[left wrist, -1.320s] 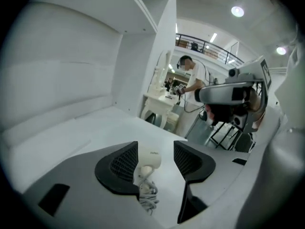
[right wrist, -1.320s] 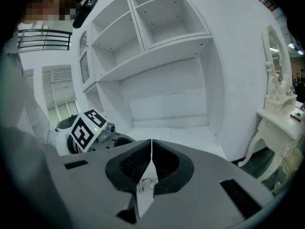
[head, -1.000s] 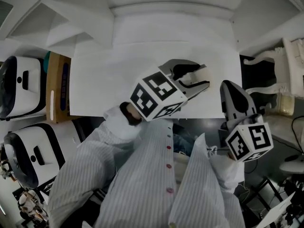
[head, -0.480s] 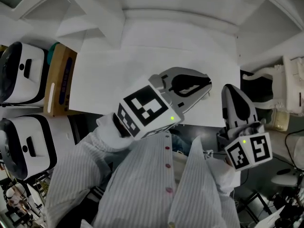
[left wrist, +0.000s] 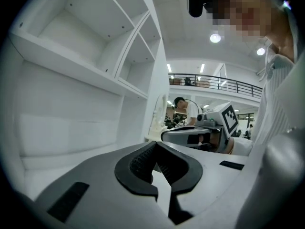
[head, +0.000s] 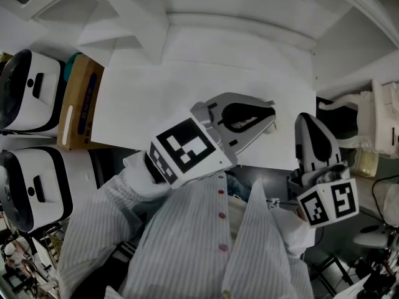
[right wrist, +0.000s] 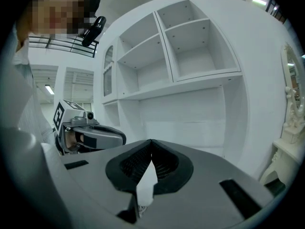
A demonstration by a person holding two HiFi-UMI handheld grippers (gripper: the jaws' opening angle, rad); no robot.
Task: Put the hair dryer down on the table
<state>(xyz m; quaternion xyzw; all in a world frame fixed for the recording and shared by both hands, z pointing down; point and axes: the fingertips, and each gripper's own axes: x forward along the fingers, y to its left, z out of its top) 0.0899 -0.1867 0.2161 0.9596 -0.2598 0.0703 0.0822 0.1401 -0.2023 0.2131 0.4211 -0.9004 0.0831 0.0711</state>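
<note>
No hair dryer shows in any view. A white table (head: 156, 104) lies in front of me. My left gripper (head: 272, 113) hovers over the table's front right part, its jaws shut with nothing between them; in the left gripper view the left gripper (left wrist: 155, 145) points along the table toward the white shelving. My right gripper (head: 306, 121) is held just off the table's right front corner, tips together and empty. In the right gripper view the right gripper (right wrist: 151, 142) faces the shelves, with the left gripper's marker cube (right wrist: 60, 114) to its left.
Two white headset-like devices (head: 28, 92) (head: 31, 192) and a cardboard box (head: 78, 101) sit to the left of the table. White shelving (head: 124, 17) runs behind it. An ornate white piece of furniture (head: 374, 123) stands to the right.
The left gripper's jaws have gone from wide open to shut, with nothing in them. The right gripper has hardly moved.
</note>
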